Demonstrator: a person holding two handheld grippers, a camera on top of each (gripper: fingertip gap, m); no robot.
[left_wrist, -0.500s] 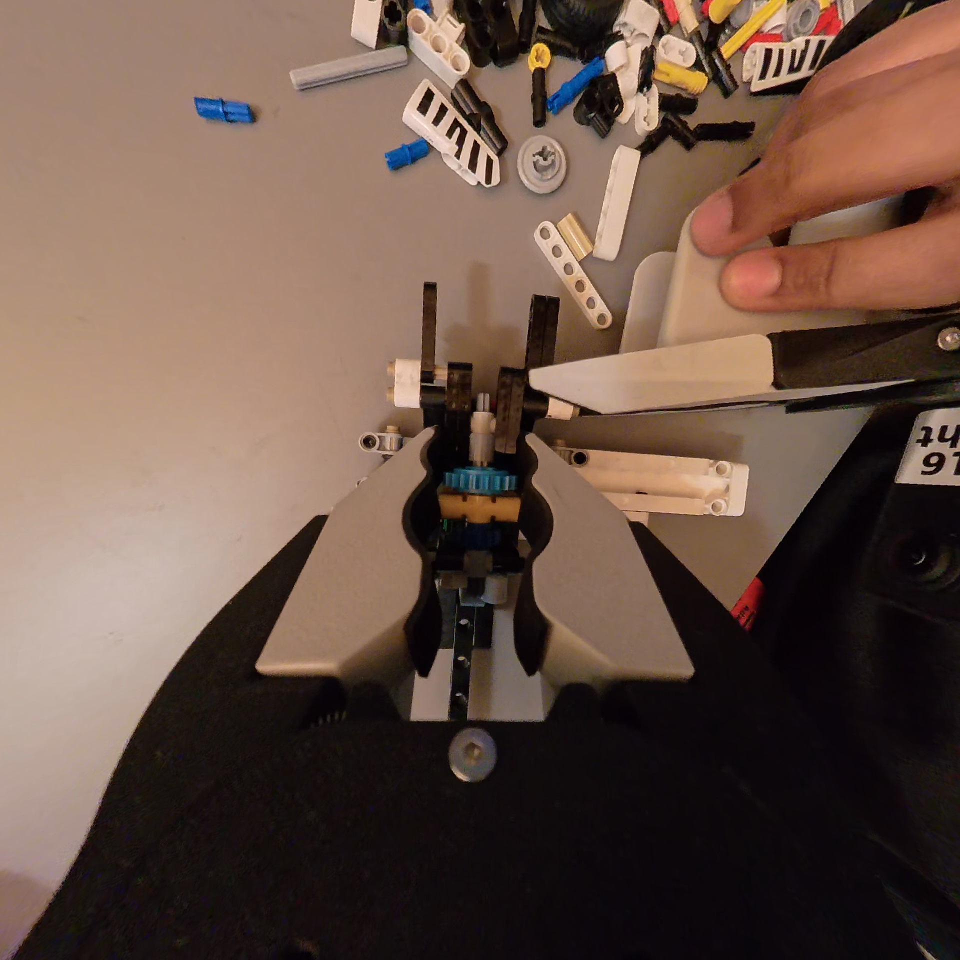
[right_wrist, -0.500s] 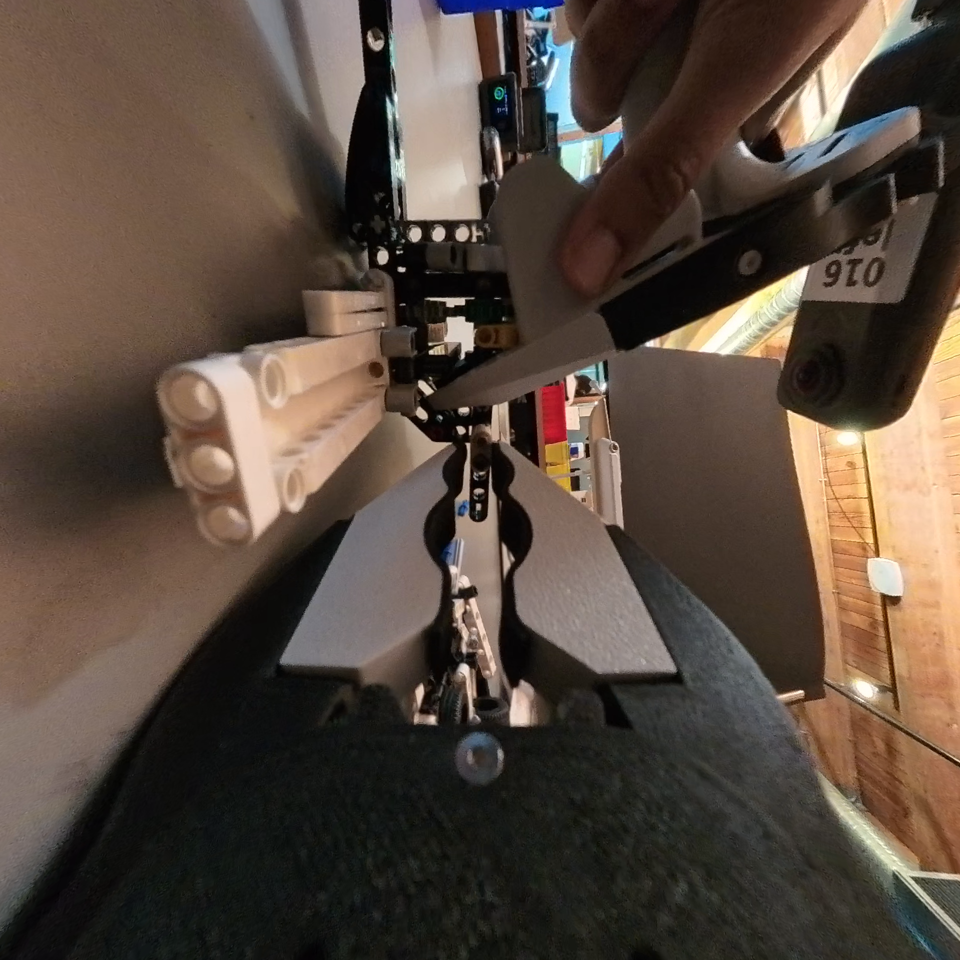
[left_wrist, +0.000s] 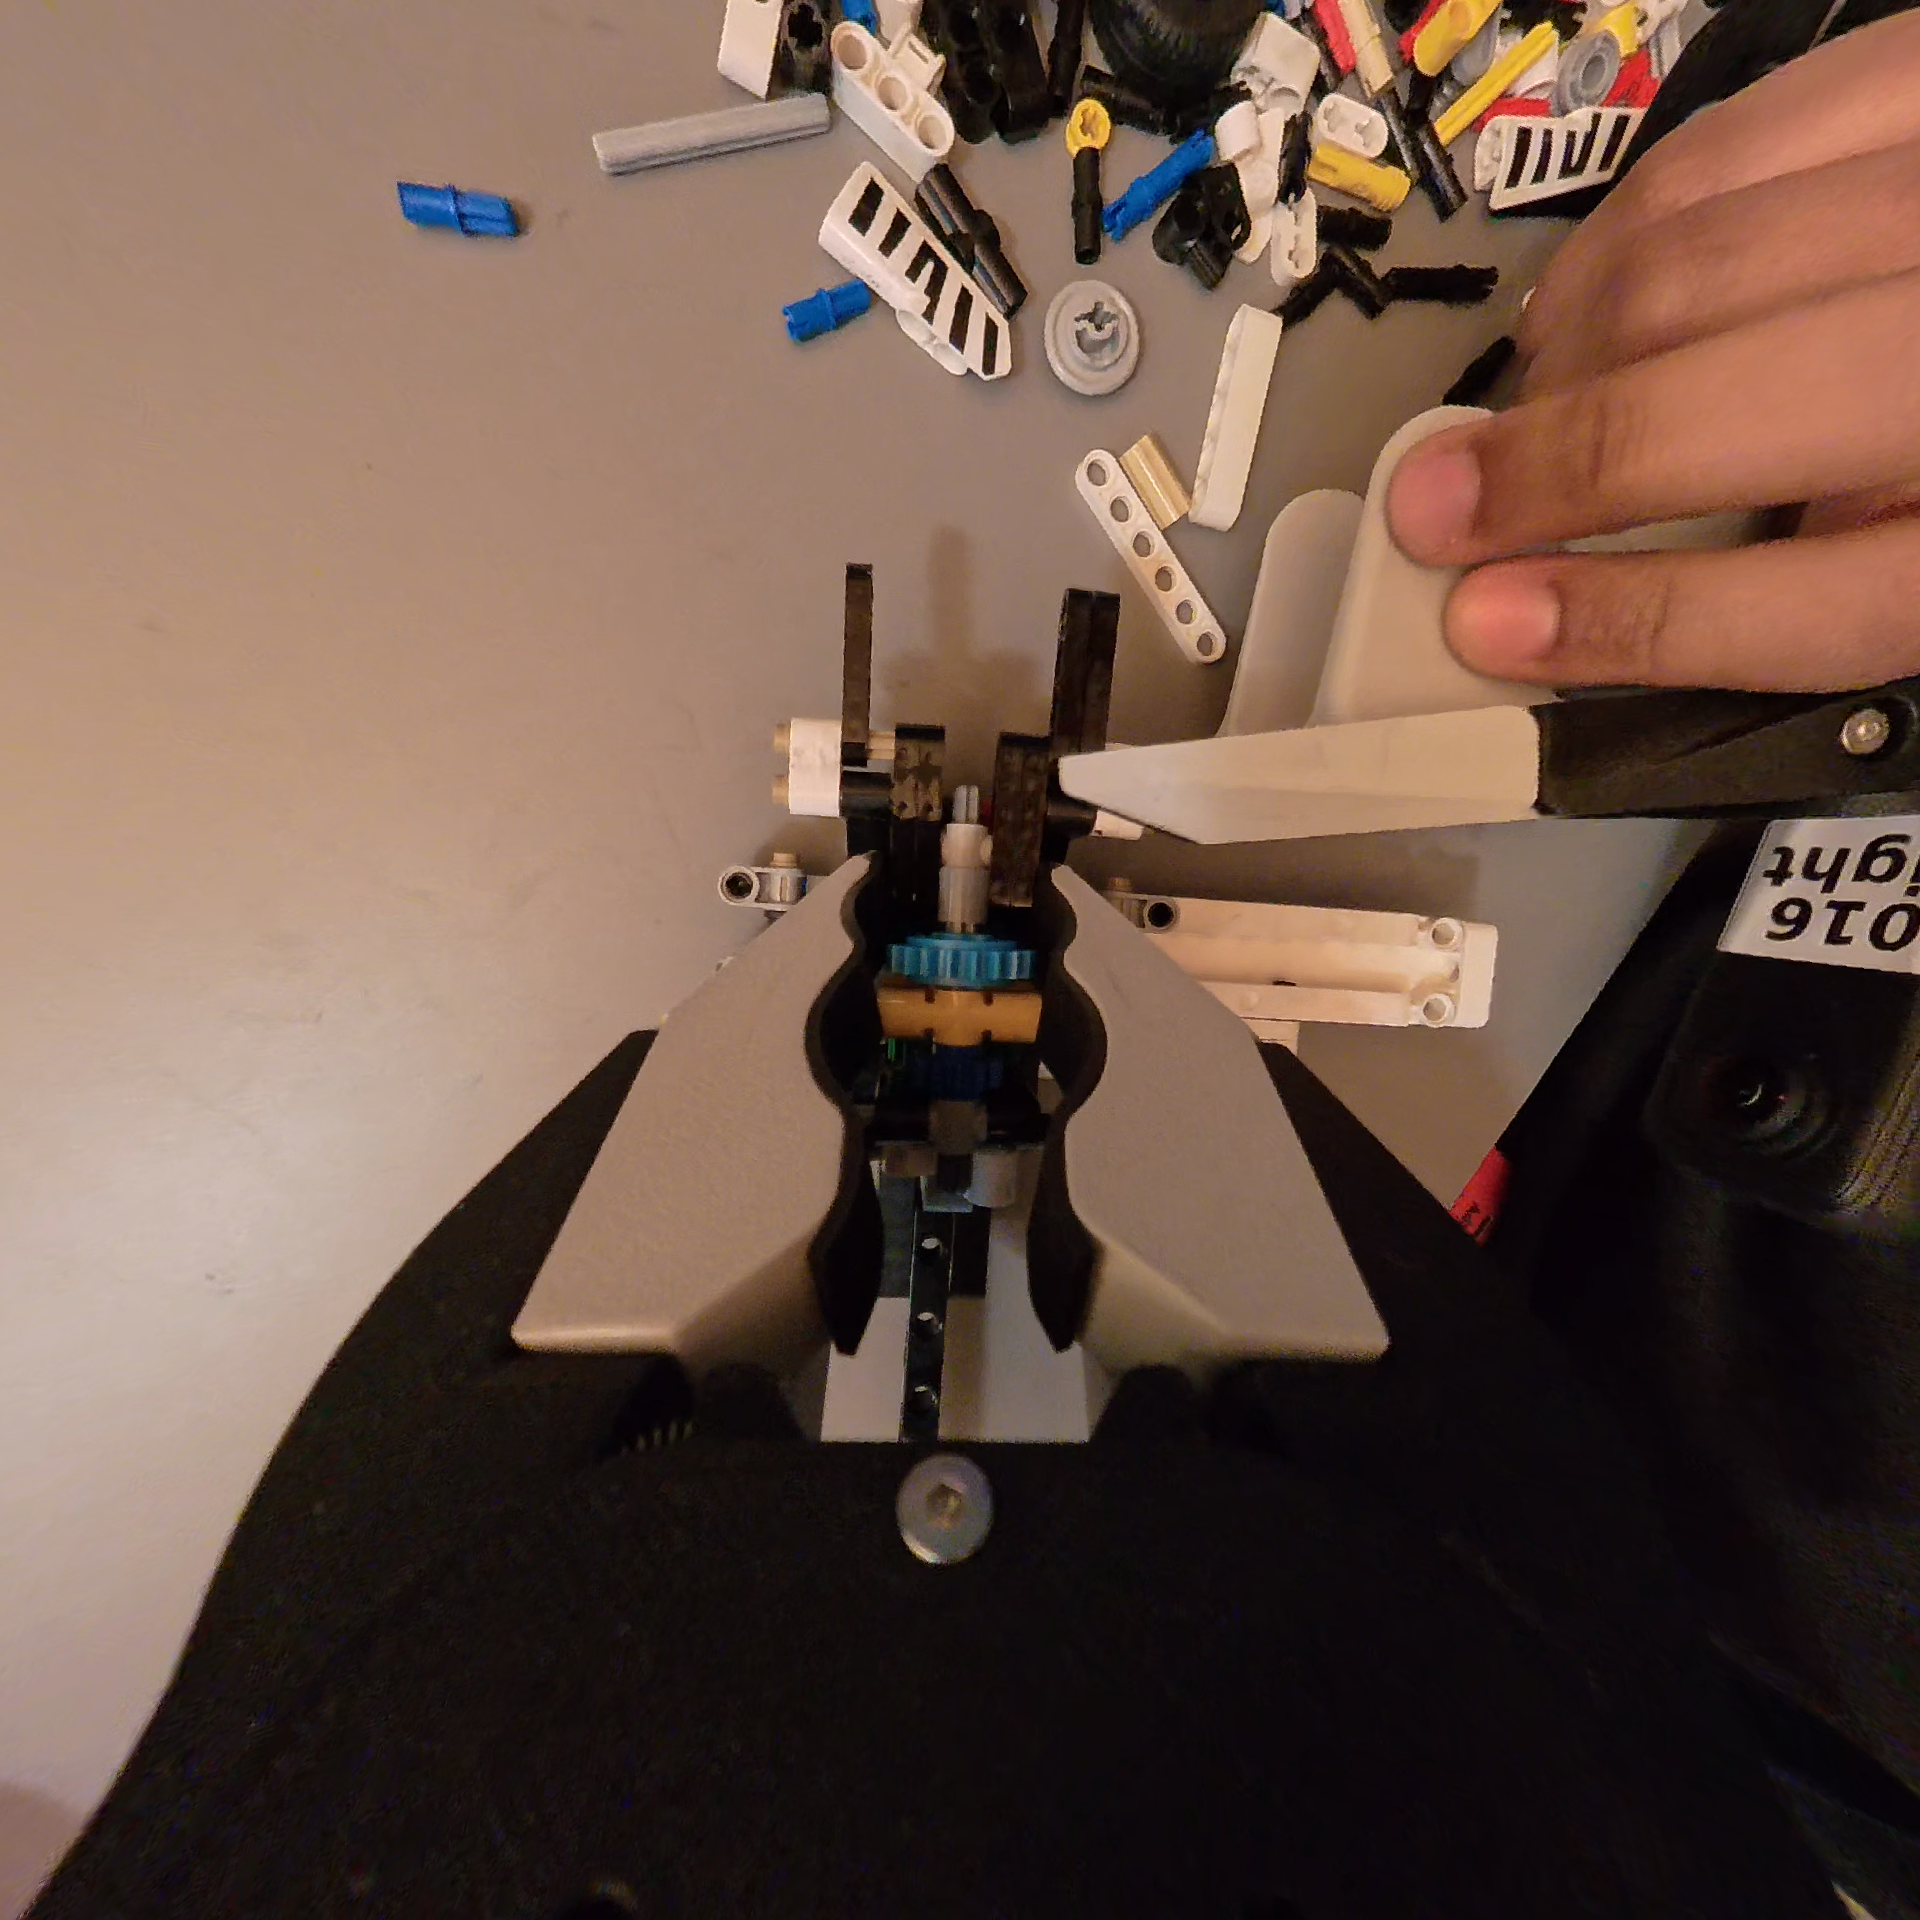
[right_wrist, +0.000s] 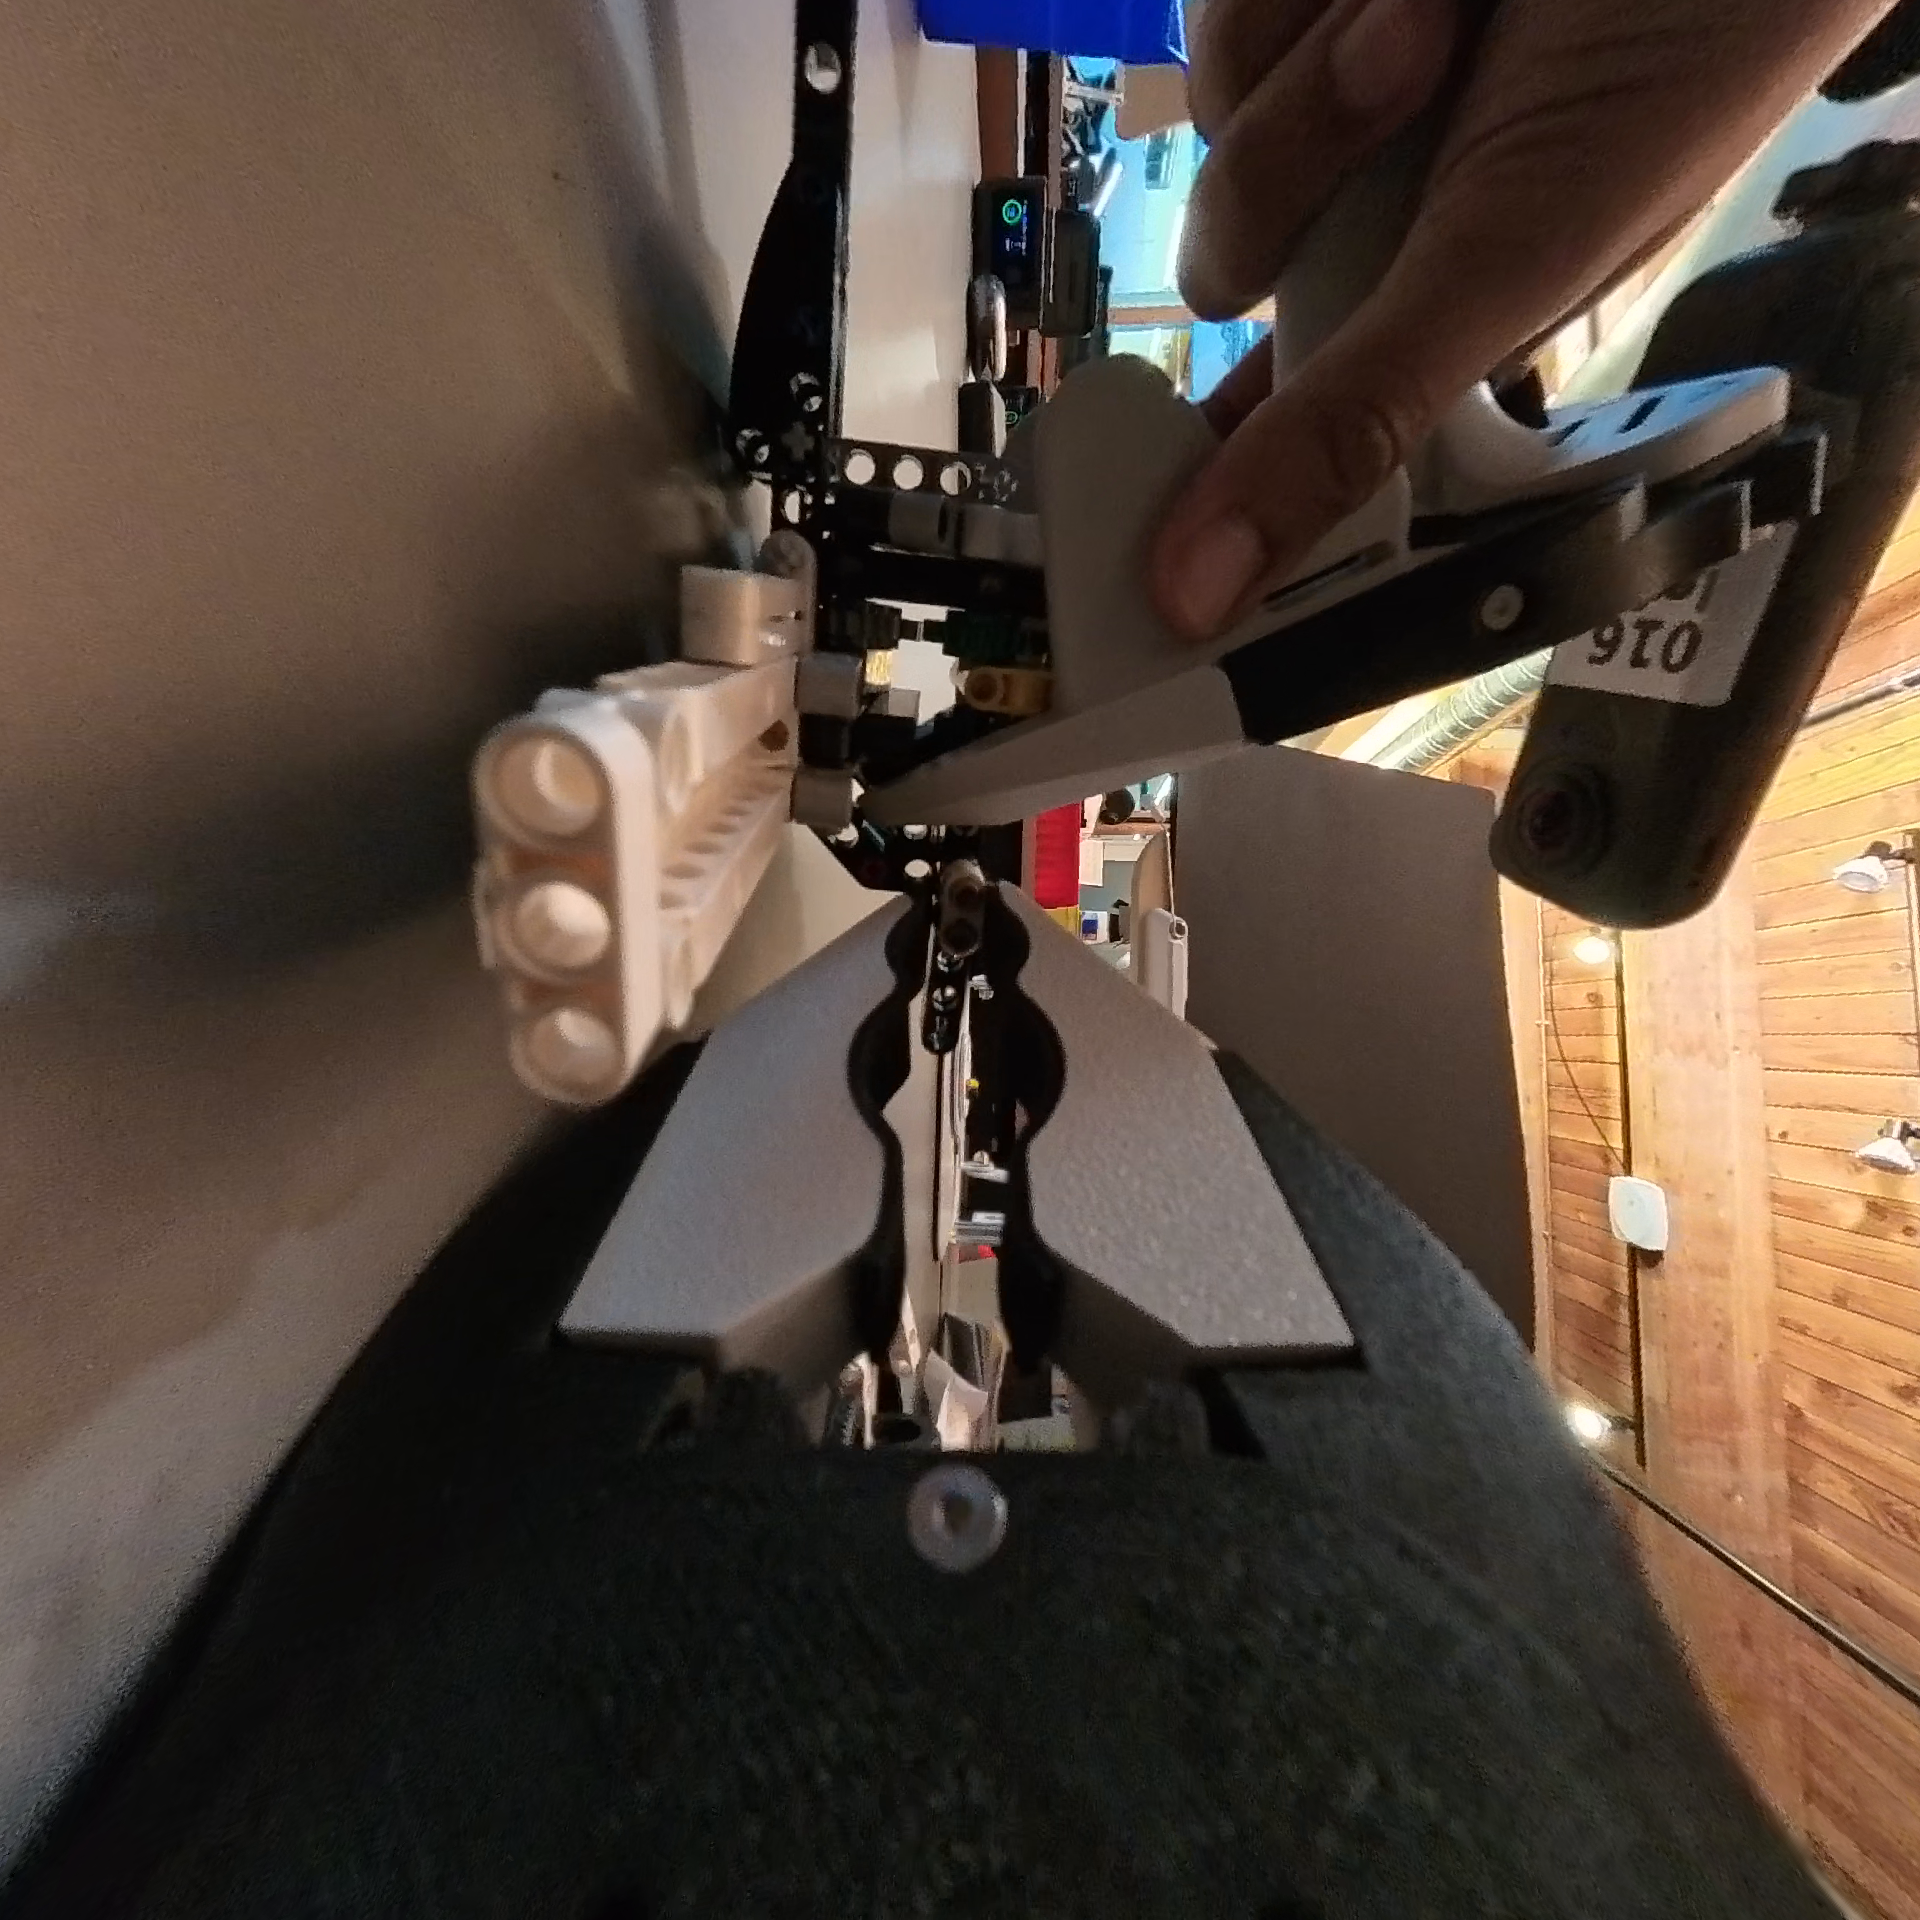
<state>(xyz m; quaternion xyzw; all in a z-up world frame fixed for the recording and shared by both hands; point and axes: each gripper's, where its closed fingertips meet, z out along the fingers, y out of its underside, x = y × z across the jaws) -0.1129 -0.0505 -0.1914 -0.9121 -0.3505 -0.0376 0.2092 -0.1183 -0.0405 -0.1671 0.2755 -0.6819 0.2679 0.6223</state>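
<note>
Currently, the left tongs (left_wrist: 961, 894) are closing narrowly around a toy-brick assembly (left_wrist: 1023, 821), with the dark inner pads pressing on both sides of its tan piece (left_wrist: 956, 1013), which is sitting just under a blue gear (left_wrist: 956, 956). The assembly is resting on the grey surface (left_wrist: 416, 727), and a long white beam (left_wrist: 1330, 961) is sticking out from it to the right side. The right tongs (right_wrist: 961, 904) are almost closed and are pinching a thin black beam (right_wrist: 951, 966) that belongs to the same assembly. In the left wrist view their pale finger (left_wrist: 1299, 779) is coming in from the right, and its tip is touching the black upper part of the assembly. A hand (left_wrist: 1662, 416) is lying on top of these right tongs. Farther back on the surface a pile of loose pieces (left_wrist: 1195, 156) in white, black, yellow and blue is lying. A grey round piece (left_wrist: 1091, 338) is lying near the pile's edge, and a blue pin (left_wrist: 457, 208) is lying well apart to the left.
</note>
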